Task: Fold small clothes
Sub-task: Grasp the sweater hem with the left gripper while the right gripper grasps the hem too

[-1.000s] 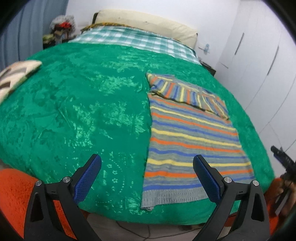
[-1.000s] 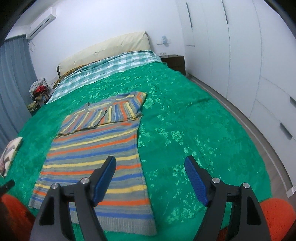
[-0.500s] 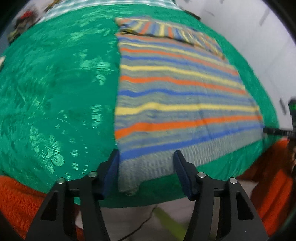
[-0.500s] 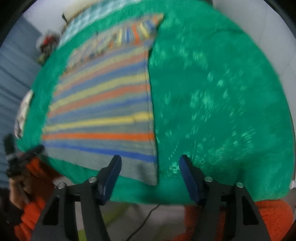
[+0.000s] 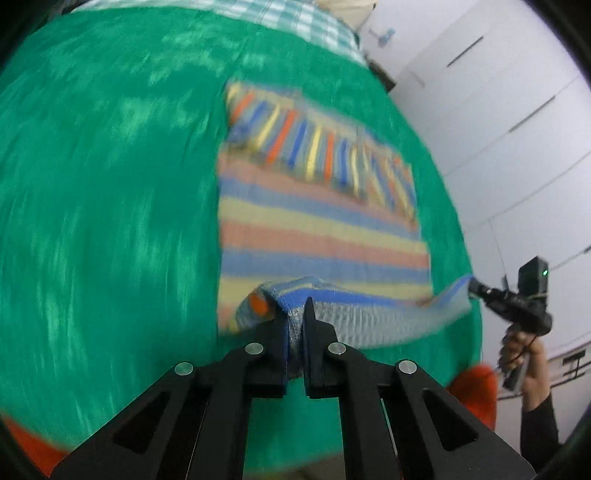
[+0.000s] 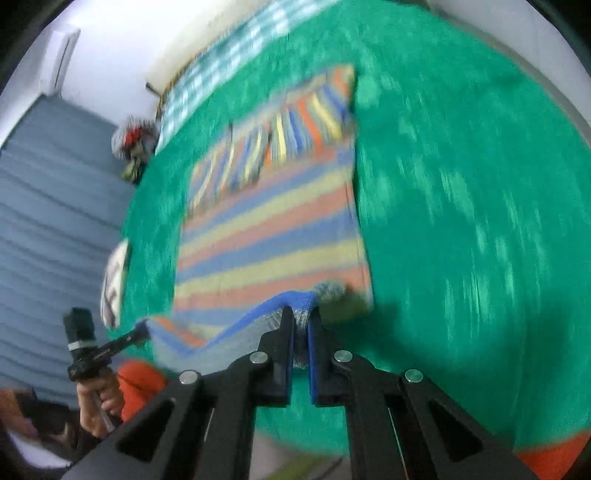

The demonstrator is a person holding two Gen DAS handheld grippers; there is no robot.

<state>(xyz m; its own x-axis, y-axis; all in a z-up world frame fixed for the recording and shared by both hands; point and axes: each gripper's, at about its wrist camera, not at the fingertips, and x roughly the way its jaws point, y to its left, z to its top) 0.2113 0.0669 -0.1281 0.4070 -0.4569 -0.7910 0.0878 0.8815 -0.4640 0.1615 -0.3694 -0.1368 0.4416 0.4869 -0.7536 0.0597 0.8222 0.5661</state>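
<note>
A striped knit sweater lies flat on the green bedspread, with its sleeves folded across the chest at the far end. My left gripper is shut on the left corner of the grey hem, which is lifted and bunched. My right gripper is shut on the hem's right corner. The raised hem sags between the two grippers above the lower stripes. In the left wrist view my right gripper shows at the right; in the right wrist view my left gripper shows at the left. Both views are motion-blurred.
A checked blanket and a pillow lie at the head of the bed. White wardrobe doors stand to the right, a grey curtain to the left. A folded patterned cloth sits at the bed's left edge. Orange fabric hangs at the foot.
Both grippers went from wide open above the bed's foot to shut on the hem corners. The hem has come up off the bedspread and moved toward the sweater's far end.
</note>
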